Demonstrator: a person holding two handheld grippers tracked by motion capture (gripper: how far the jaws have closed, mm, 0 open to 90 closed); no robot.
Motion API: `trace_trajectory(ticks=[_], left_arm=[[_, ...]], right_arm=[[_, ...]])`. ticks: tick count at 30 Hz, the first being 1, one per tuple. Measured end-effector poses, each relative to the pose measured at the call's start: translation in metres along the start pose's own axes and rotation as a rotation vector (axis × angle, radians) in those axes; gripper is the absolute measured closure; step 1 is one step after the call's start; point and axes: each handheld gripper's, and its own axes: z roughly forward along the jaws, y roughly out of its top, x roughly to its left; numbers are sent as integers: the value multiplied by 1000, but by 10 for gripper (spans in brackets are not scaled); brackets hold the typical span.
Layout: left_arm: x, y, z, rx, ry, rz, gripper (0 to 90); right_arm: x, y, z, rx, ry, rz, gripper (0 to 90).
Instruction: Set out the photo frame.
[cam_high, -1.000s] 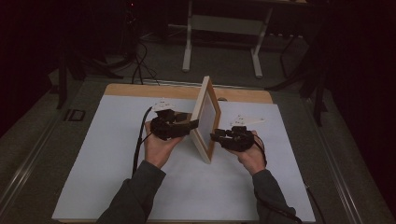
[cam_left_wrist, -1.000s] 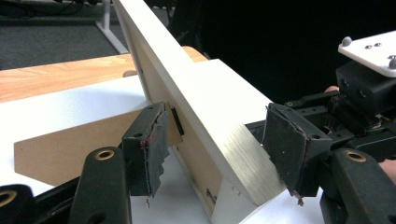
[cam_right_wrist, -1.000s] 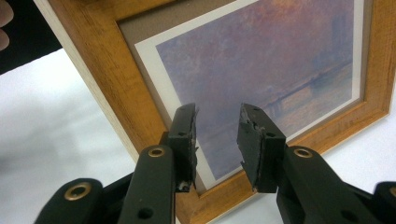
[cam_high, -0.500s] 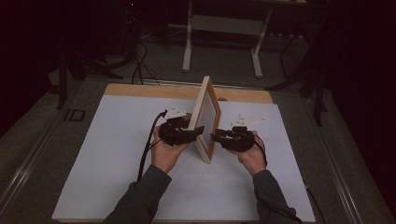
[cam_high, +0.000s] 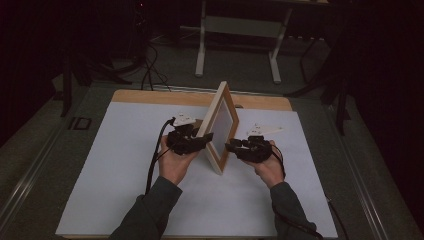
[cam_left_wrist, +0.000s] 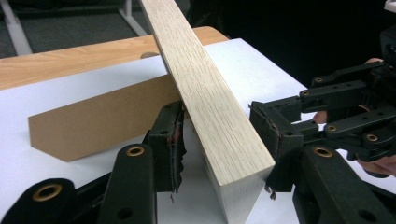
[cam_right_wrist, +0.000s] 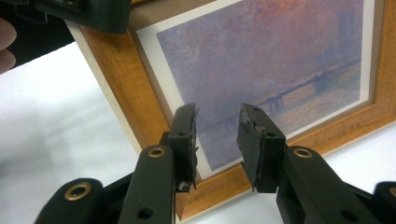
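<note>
Left gripper (cam_high: 202, 139) sits right up against the picture frame (cam_high: 220, 127), jaws straddling the frame's pale wooden edge (cam_left_wrist: 212, 100). They've just been closing in on it, with the wood between them. In the left gripper view one pad looks to be on the frame's back side while the other stands a bit off the front, so I'd call it not clamped. Right gripper (cam_high: 231, 146) is on the opposite side of the frame, pointing at the printed face, jaws partly apart and holding nothing; in the right gripper view they sit just in front of the print (cam_right_wrist: 261, 65), a hazy purple and orange river scene with a bridge, and I can't tell if the tips touch the glass. The frame stands on its lower edge on the white surface (cam_high: 115, 165), roughly upright and leaning a little, between the two hands. Behind the frame, on the left gripper's side, the brown cardboard stand (cam_left_wrist: 98, 119) angles out onto the surface. Further past the frame is the surface's wooden strip (cam_high: 150, 96), then dark floor with cables (cam_high: 150, 70) and a metal table base (cam_high: 240, 30).
</note>
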Motion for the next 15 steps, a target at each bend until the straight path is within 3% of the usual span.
trace_trajectory(ticks=[9,15], left_arm=[[3,0,-3,0,41,7,615],[9,1,-5,-1,54,-12,650]], right_arm=[[0,0,1,4,0,-3,667],[-1,0,-1,4,-2,-1,667]])
